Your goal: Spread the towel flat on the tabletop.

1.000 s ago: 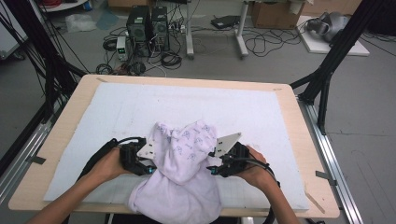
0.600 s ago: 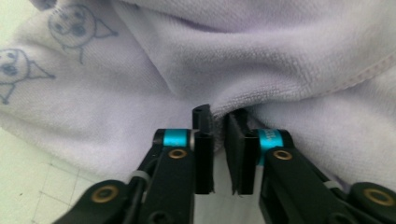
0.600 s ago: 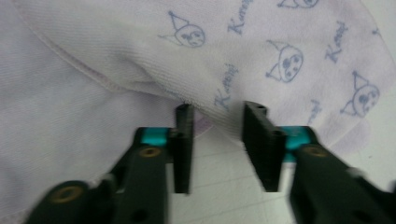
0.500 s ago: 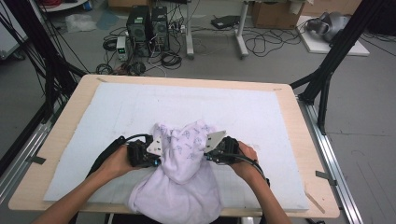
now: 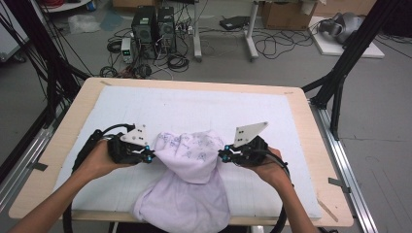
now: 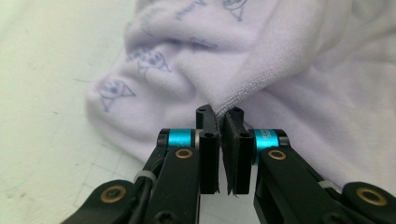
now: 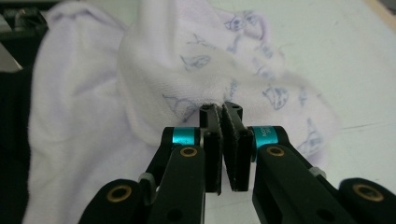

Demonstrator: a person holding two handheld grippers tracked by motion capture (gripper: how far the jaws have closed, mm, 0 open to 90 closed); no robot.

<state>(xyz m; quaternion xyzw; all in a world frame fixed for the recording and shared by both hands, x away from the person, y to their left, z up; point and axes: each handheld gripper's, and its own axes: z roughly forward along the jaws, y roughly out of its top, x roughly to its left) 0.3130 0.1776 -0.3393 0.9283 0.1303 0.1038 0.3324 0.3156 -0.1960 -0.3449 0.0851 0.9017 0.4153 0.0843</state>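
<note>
We work over a wooden tabletop (image 5: 63, 145) covered by a white mat (image 5: 194, 107). On it, at the near edge, lies our crumpled lilac towel (image 5: 189, 184), printed with small blue figures, its lower part spilling over the table's front. Since a second ago both jaws have closed: the left hand-held gripper (image 6: 219, 116) now pinches a towel edge, the right hand-held gripper (image 7: 220, 112) another. Both have lifted slightly, so we judge the cloth ready to spread.
</note>
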